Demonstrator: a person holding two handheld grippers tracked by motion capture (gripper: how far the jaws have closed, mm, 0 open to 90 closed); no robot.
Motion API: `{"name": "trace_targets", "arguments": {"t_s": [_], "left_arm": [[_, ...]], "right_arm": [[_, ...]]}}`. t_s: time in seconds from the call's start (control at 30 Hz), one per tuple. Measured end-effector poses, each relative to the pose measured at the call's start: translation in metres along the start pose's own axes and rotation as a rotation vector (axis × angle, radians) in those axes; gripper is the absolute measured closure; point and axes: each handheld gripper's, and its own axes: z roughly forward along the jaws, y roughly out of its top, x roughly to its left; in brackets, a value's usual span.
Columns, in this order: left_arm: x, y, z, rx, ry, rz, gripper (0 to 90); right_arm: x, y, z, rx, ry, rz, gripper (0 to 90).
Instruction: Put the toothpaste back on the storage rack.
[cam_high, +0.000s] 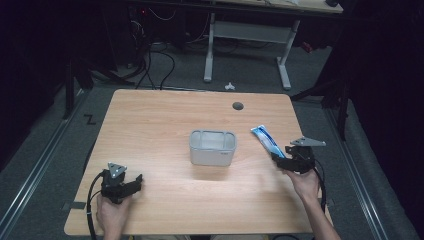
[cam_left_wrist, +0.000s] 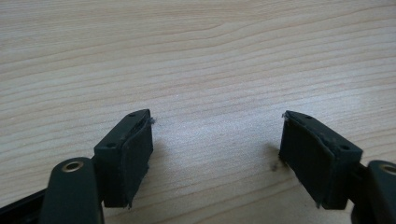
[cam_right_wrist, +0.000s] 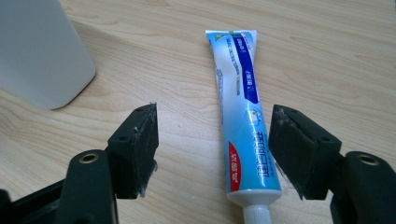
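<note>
My right claw (cam_right_wrist: 212, 151) stands wide apart around the blue-and-white toothpaste tube (cam_right_wrist: 243, 121), lying flat right of the grey plastic tub (cam_high: 212, 148). I'd centre, then pinch mid-body (left claw (cam_left_wrist: 215, 156) idle, apart).

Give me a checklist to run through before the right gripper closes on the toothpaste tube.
1. Right gripper jaws open wide enough for the tube: ok.
2. Toothpaste tube between the jaws: ok, though it lies close to one jaw, off centre.
3. Pads pressing on the tube: not ok, a gap shows on both sides.
4. Tube lying flat on the table, cap end toward the gripper: ok.
5. White bin upright and apart from the tube: ok.
6. Left gripper open, holding nothing, out of the way near the table's front left: ok.
</note>
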Motion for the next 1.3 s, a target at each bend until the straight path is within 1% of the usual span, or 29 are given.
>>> {"name": "trace_targets", "arguments": {"t_s": [0.17, 0.23, 0.27, 0.33, 0.4, 0.47, 0.5, 0.57, 0.6, 0.63, 0.77, 0.83, 0.93, 0.97, 1.03, 1.07, 1.13, 1.2, 1.27, 1.3], "left_arm": [[0.0, 0.0, 0.0, 0.0, 0.0, 0.0, 26.0], [0.0, 0.0, 0.0, 0.0, 0.0, 0.0, 26.1], [0.0, 0.0, 0.0, 0.0, 0.0, 0.0, 26.1], [0.0, 0.0, 0.0, 0.0, 0.0, 0.0, 26.1], [0.0, 0.0, 0.0, 0.0, 0.0, 0.0, 26.1], [0.0, 0.0, 0.0, -0.001, 0.0, -0.002, 26.0], [0.001, 0.0, 0.0, -0.002, -0.006, -0.005, 25.9], [0.001, 0.0, 0.0, 0.0, -0.004, -0.004, 25.9], [0.0, 0.0, 0.0, 0.0, -0.001, 0.0, 25.9], [0.0, 0.0, 0.0, 0.001, -0.002, 0.004, 25.8], [0.0, 0.0, 0.0, 0.0, -0.003, 0.002, 25.8], [0.0, 0.0, 0.0, 0.0, -0.003, 0.002, 25.9], [0.0, 0.0, 0.0, 0.0, -0.002, 0.002, 25.9], [0.0, 0.0, 0.0, 0.0, -0.002, 0.001, 25.9], [0.0, 0.0, 0.0, 0.0, -0.002, 0.001, 25.9], [0.0, 0.0, 0.0, 0.0, -0.002, 0.001, 25.9], [0.0, 0.0, 0.0, 0.0, -0.002, 0.001, 25.9], [0.0, 0.0, 0.0, 0.0, -0.002, 0.001, 26.0], [0.0, 0.0, 0.0, 0.0, -0.002, 0.001, 25.9], [0.0, 0.0, 0.0, 0.0, -0.002, 0.001, 25.9]], "right_arm": [[-0.004, 0.009, 0.003, 0.019, 0.01, 0.002, 37.4], [-0.006, 0.015, 0.004, 0.026, 0.0, -0.009, 37.8], [-0.008, 0.021, 0.006, 0.041, -0.005, -0.015, 38.3], [-0.008, 0.025, 0.007, 0.051, -0.012, -0.023, 38.8], [-0.01, 0.035, 0.013, 0.089, -0.026, -0.047, 40.4], [-0.011, 0.037, 0.015, 0.1, -0.029, -0.049, 41.4], [-0.012, 0.044, 0.023, 0.148, -0.03, -0.059, 42.7], [-0.012, 0.049, 0.028, 0.173, -0.033, -0.061, 42.8], [-0.012, 0.049, 0.028, 0.173, -0.033, -0.061, 42.8], [-0.012, 0.052, 0.029, 0.185, -0.03, -0.058, 42.8], [-0.011, 0.063, 0.038, 0.23, -0.035, -0.075, 42.8], [-0.012, 0.068, 0.043, 0.256, -0.036, -0.071, 42.8], [-0.014, 0.072, 0.048, 0.276, -0.033, -0.064, 43.0], [-0.016, 0.074, 0.053, 0.296, -0.026, -0.06, 43.2], [-0.017, 0.075, 0.056, 0.306, -0.028, -0.06, 43.2], [-0.018, 0.076, 0.061, 0.324, -0.027, -0.053, 43.5], [-0.019, 0.077, 0.063, 0.33, -0.024, -0.046, 43.7], [-0.021, 0.078, 0.071, 0.356, -0.028, -0.037, 44.4], [-0.022, 0.078, 0.073, 0.363, -0.032, -0.039, 44.7], [-0.023, 0.078, 0.08, 0.385, -0.036, -0.039, 45.2]]}}
